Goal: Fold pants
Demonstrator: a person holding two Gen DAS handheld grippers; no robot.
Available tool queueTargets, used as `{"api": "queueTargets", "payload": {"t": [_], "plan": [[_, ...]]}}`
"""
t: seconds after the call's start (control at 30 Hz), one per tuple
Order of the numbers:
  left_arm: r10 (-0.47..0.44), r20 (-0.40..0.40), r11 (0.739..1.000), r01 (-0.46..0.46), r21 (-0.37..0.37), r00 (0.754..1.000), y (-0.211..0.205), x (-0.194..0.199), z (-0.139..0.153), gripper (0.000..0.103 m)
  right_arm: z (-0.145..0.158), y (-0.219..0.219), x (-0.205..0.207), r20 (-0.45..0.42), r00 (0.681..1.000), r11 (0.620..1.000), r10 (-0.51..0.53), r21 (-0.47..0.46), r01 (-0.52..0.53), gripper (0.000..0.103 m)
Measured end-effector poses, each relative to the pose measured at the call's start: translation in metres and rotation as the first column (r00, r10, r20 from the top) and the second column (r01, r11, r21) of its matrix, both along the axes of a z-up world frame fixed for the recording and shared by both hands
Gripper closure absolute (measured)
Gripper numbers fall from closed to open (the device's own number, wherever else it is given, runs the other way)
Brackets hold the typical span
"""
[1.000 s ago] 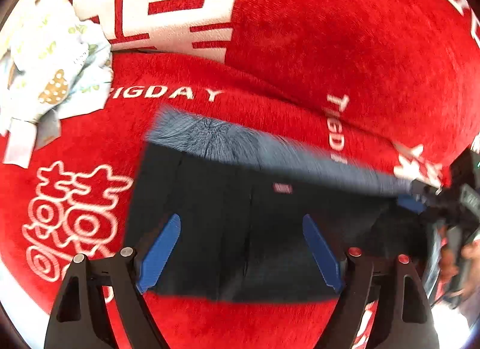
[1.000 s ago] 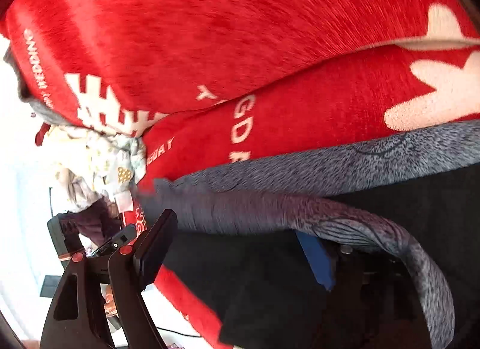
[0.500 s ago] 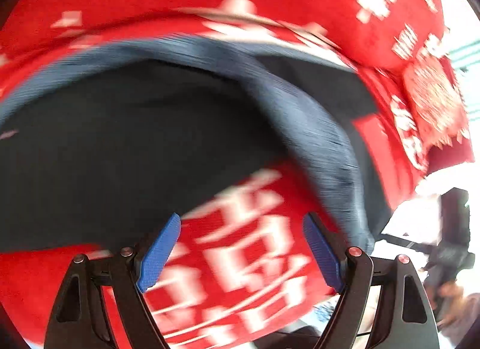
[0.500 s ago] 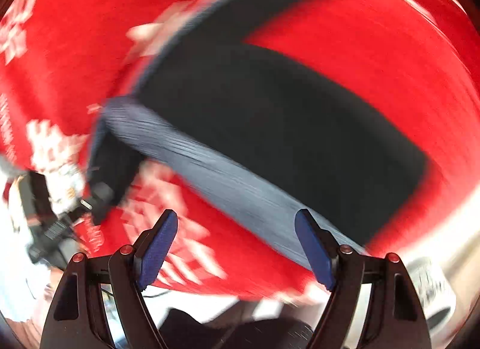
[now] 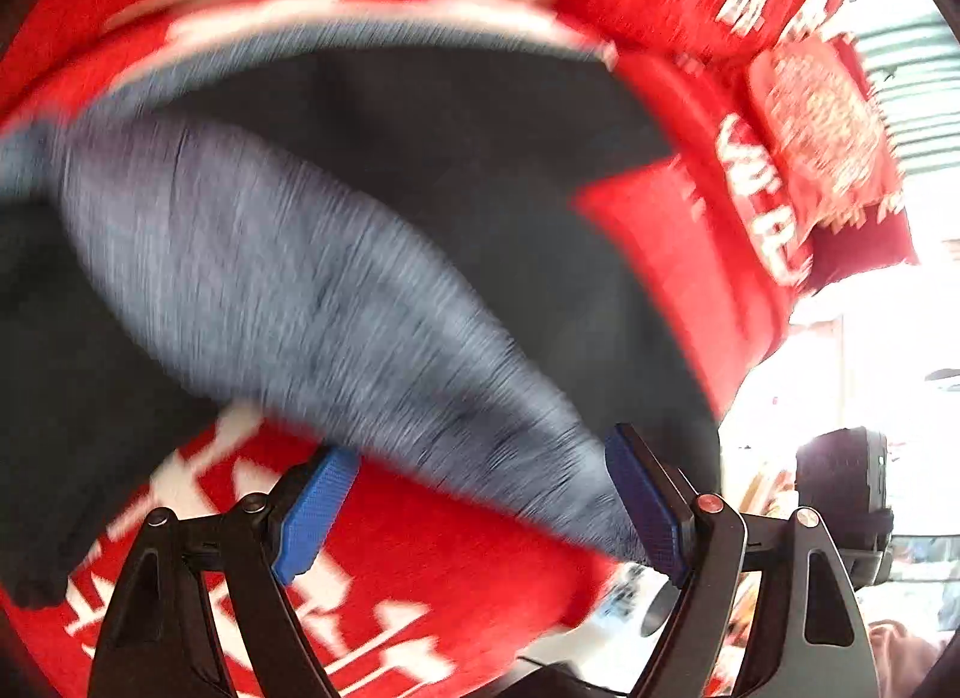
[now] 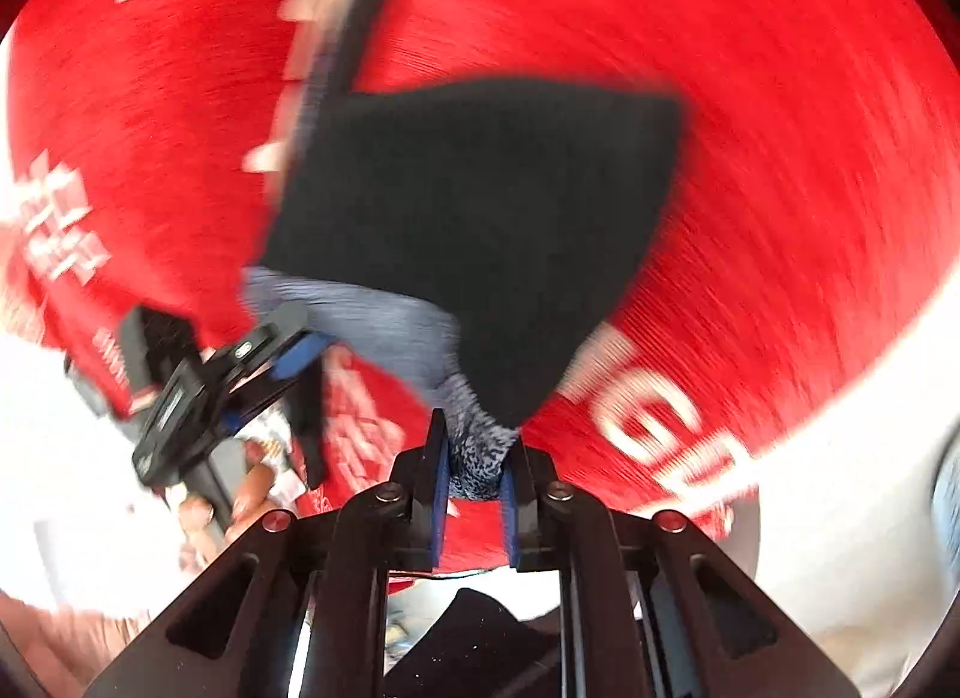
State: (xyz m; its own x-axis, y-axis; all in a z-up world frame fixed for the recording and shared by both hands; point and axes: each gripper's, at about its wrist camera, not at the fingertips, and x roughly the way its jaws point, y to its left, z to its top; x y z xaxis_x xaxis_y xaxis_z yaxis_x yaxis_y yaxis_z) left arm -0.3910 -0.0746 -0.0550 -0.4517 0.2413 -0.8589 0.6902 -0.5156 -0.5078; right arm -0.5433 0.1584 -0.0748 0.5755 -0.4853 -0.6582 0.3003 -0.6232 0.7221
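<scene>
Half a second ago the right gripper [image 6: 474, 479] stood wide apart over the pants [image 6: 480, 230]; now its jaws have closed on the grey waistband [image 6: 477, 452], which bunches up between the blue pads [image 6: 441, 482]. The left gripper [image 5: 480, 512] has changed little in spread: its jaws are still well apart, with the waistband [image 5: 312, 302] now swept diagonally across its view, reaching down to the right pad [image 5: 642, 509]. Whether the cloth touches that pad or only passes in front of it, I cannot tell through the motion blur; nothing is pinched between the two pads.

The pants lie on a red blanket [image 6: 750, 128] printed with white characters. In the right wrist view the black cloth spreads as a rough four-cornered shape above the gripper, narrowing to a point at the clamped waistband. A strip of grey band runs left from that point toward the left gripper [image 6: 282, 362], which shows there at the left edge of the pants, with the person's fingers [image 6: 252, 494] below it.

In the left wrist view the black fabric [image 5: 480, 146] fills the middle and left, with the grey band lying over it and red blanket [image 5: 420, 566] showing beneath the jaws. A red tasselled cushion [image 5: 822, 122] sits at the upper right, beyond the blanket's edge. Both views are heavily blurred.
</scene>
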Motion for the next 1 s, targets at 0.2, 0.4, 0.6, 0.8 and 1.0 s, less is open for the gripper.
{"api": "queueTargets", "payload": {"t": [0.2, 0.4, 0.6, 0.8, 1.0], "plan": [[0.057, -0.081, 0.99, -0.067, -0.127, 0.995, -0.066, -0.058, 0.042, 0.019, 0.071, -0.089, -0.079, -0.192, 0.981, 0.978, -0.005, -0.208, -0.035, 0.087], [0.143, -0.068, 0.95, -0.156, -0.27, 0.987, -0.139, -0.061, 0.069, 0.019, 0.073, -0.201, -0.165, -0.337, 0.94, 0.982, -0.056, -0.19, -0.01, 0.076], [0.21, 0.106, 0.933, -0.167, -0.318, 0.972, -0.145, -0.015, 0.042, 0.019, 0.063, -0.214, -0.184, -0.379, 0.925, 0.992, -0.018, -0.12, -0.03, 0.033], [0.326, 0.282, 0.933, -0.26, -0.247, 0.902, -0.12, 0.052, -0.01, 0.019, -0.008, -0.161, -0.178, -0.251, 0.963, 0.993, -0.095, 0.043, 0.11, 0.055], [0.342, 0.354, 0.929, -0.257, -0.267, 0.871, -0.102, 0.062, -0.023, 0.019, -0.007, -0.177, -0.175, -0.277, 0.96, 0.999, -0.035, 0.012, 0.04, 0.098]]}}
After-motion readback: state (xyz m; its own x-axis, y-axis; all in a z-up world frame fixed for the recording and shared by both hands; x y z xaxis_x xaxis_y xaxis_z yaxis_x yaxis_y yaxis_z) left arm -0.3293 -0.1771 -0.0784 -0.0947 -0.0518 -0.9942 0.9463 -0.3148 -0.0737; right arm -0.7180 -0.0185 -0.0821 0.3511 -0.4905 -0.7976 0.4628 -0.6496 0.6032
